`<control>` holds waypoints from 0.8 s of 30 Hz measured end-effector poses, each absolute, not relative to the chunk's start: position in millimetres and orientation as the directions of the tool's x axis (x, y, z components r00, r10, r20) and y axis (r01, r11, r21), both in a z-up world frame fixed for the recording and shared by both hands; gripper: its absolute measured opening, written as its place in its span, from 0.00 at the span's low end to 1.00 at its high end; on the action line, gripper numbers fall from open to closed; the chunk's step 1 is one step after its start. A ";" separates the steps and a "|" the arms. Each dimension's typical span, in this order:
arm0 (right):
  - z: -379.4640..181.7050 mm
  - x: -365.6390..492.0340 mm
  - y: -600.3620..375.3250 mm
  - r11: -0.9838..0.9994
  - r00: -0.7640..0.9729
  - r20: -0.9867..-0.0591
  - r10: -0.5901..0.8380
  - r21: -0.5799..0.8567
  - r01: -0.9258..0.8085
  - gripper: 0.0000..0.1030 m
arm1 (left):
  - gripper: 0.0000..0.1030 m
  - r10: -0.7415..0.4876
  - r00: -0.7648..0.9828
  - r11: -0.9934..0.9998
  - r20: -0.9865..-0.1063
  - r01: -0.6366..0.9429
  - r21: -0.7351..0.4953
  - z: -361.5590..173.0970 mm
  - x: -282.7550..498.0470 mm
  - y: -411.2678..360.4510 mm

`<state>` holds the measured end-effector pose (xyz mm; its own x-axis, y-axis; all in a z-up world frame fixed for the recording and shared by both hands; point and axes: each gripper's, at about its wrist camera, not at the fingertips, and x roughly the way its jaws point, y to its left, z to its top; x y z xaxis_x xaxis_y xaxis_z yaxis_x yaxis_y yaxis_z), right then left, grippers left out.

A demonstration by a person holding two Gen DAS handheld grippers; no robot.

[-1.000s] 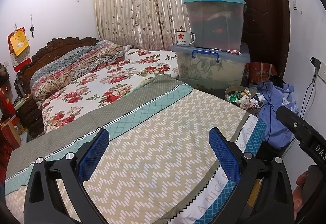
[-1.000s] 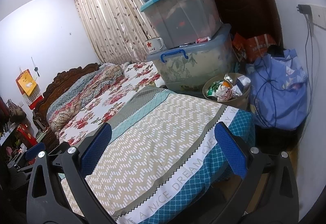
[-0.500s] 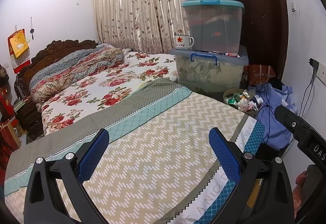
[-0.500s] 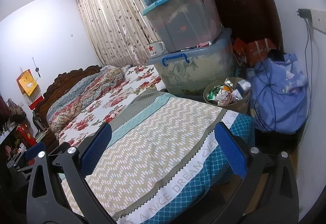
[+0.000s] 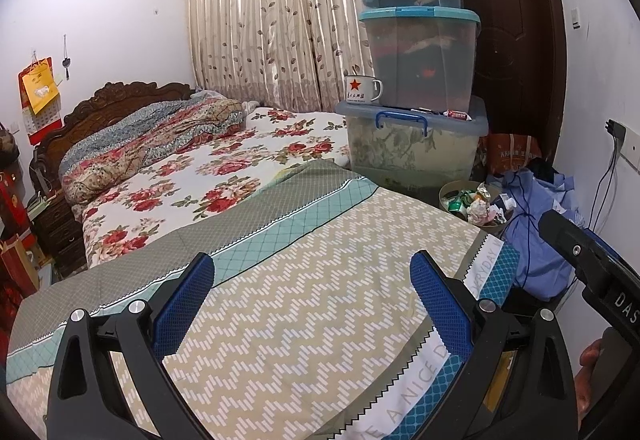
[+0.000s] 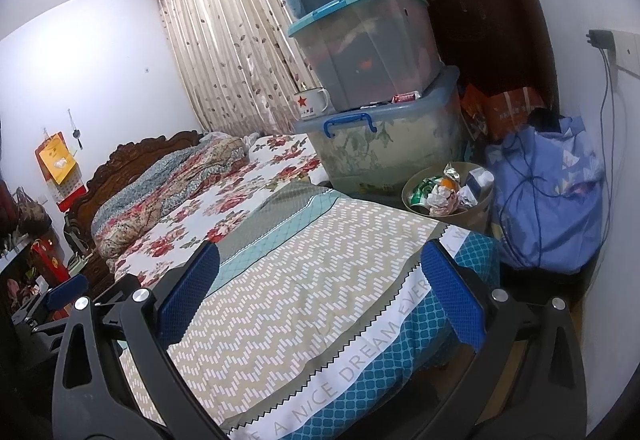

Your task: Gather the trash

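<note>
The left hand-held gripper (image 5: 312, 304) hovers above the foot of the bed (image 5: 304, 304), its two blue-padded fingers spread wide and grasping nothing; only the zigzag-patterned cover shows between them. The right hand-held gripper (image 6: 320, 292) is likewise released, jaws wide apart and empty, over the same cover near the band printed with "A NICE DREAM EVERYDAY". Part of the right tool shows at the right edge of the left wrist view, with a bit of the person's hand beneath it. The trash sits in a round bin (image 5: 474, 205) on the floor just past the far corner of the bed, well ahead of both grippers; it holds crumpled paper (image 6: 438, 195), green and orange wrappers and a foil piece, heaped up to the rim. The bin (image 6: 448, 195) stands between the bed and a blue bag (image 6: 548, 199) with a dark cable draped over it, which leans against the right wall. Just behind the bin rises a stack of three lidded boxes (image 5: 416, 51), the top one labelled "BOX". A white mug (image 5: 362, 89) with a red star rests on the lowest box's lid, beside the middle box. A folded floral quilt (image 5: 148, 143) lies at the headboard end of the bed, and leaf-print curtains (image 5: 272, 15) hang behind.
</note>
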<state>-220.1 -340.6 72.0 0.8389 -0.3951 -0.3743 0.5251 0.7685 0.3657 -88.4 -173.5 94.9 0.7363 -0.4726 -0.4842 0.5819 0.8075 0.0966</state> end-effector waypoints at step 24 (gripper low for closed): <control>69.1 -219.6 -338.0 0.770 0.842 -0.376 -0.387 0.371 0.519 0.97 | 0.92 -0.469 0.741 0.809 -0.481 0.578 0.101 96.4 -88.8 -175.6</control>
<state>-219.6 -338.0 69.1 0.8421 -0.3871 -0.3756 0.5194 0.7697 0.3712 -88.8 -175.6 96.4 0.7406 -0.4692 -0.4811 0.5784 0.8095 0.1010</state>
